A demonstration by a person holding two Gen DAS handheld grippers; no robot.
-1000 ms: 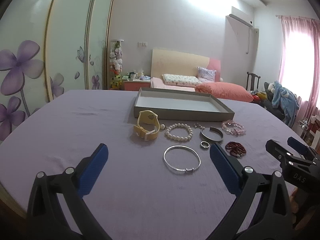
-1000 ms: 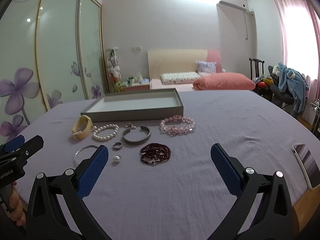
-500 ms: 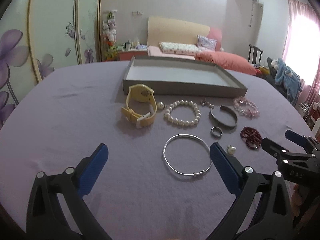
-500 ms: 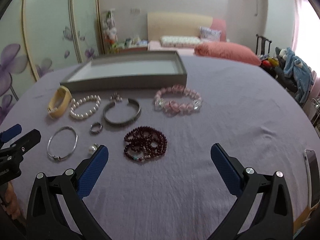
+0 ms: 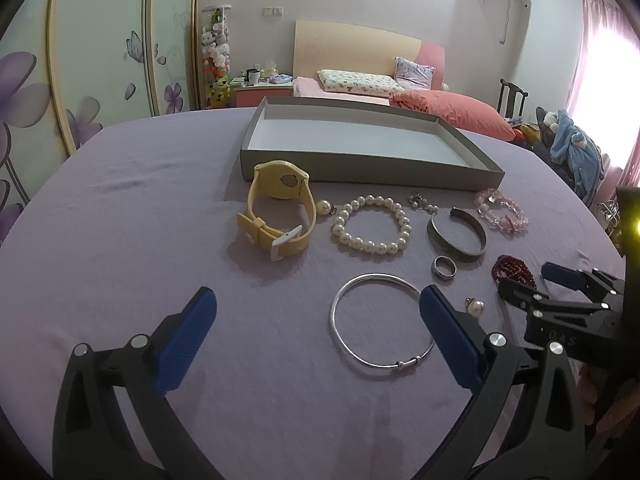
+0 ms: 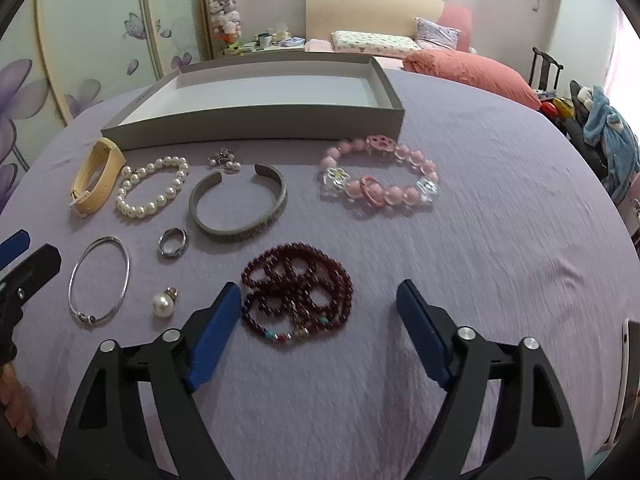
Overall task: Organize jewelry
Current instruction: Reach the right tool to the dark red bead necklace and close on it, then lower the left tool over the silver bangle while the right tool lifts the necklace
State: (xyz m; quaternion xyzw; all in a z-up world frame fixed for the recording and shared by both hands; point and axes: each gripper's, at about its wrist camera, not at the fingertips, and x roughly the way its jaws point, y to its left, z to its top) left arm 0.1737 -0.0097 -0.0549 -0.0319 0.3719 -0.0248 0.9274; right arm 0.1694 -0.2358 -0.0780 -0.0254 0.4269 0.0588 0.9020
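While my right tongs (image 6: 318, 320) hang wide open over the red beads (image 6: 297, 296), my left tongs (image 5: 316, 332) are wide open too, near the silver bangle (image 5: 382, 320). The jewelry lies on the purple cloth (image 6: 500, 240), near the tray (image 6: 256, 120).

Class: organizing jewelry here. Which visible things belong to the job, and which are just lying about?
Job: tray, watch, pearl bracelet, cuff, ring, bangle, garnet beads, pink bracelet.

Lying about: phone, pillow, chair.
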